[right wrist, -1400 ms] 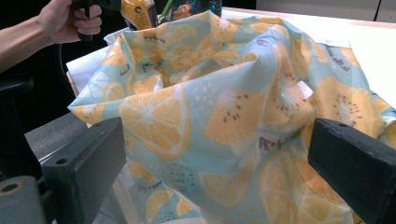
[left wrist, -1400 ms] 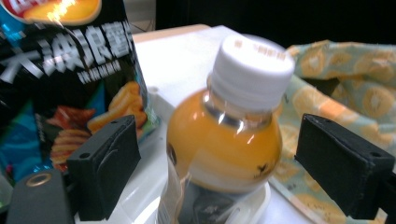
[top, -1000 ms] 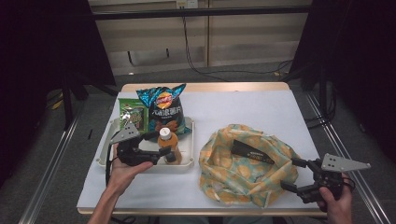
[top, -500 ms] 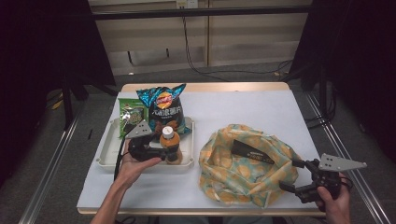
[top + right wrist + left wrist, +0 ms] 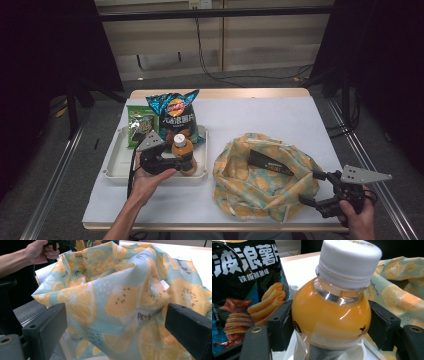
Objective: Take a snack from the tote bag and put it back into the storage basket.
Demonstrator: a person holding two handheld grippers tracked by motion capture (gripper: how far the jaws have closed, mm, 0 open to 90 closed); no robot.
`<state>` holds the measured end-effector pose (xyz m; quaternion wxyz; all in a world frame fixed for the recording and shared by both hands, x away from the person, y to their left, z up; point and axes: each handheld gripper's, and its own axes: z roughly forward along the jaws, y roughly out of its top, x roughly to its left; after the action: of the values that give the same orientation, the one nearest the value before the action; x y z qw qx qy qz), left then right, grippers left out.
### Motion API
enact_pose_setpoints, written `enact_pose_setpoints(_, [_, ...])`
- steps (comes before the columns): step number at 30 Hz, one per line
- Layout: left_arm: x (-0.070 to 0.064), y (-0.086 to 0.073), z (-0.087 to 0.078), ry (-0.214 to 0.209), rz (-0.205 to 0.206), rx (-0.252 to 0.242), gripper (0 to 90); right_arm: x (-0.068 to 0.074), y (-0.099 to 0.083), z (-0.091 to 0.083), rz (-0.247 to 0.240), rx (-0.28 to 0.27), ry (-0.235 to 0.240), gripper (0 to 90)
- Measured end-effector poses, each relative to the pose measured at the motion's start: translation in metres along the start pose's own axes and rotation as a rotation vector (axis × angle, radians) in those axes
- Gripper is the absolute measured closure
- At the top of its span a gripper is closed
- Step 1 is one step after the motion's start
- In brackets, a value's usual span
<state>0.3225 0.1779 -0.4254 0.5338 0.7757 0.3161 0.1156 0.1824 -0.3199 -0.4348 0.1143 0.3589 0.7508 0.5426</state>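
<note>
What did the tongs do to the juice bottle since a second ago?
The left tongs slid rightward along the tray and closed their jaws around the orange juice bottle, which stands where it was. The right tongs stayed open at the fruit-print bag. The chip bag did not move.

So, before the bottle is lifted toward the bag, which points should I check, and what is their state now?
1. Left gripper jaws on both sides of the orange drink bottle: ok.
2. Firm contact of both pads on the bottle: cannot tell.
3. White cap seated on the bottle: ok.
4. Chip bag right beside the bottle, may be brushed on lifting: not ok.
5. Fruit-print bag mouth facing up and open: ok.
6. Right gripper at the bag's edge, jaws open, not pinching the cloth: not ok.
</note>
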Motion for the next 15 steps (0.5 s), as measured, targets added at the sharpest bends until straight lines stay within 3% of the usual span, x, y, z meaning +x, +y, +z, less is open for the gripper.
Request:
enact_pose_setpoints(5, [0.001,-0.001,-0.001,-0.042,0.001,0.004,27.6,0.000,0.000,-0.001,-0.001,-0.003,-0.004,3.6])
enact_pose_setpoints(9, [0.002,-0.004,-0.002,-0.055,-0.016,0.021,15.9,-0.001,0.001,-0.001,-0.005,-0.007,-0.002,3.6])
enact_pose_setpoints(15, [0.000,-0.007,-0.021,-0.067,-0.005,0.005,11.9,0.000,0.003,-0.003,-0.007,-0.012,-0.007,3.6])
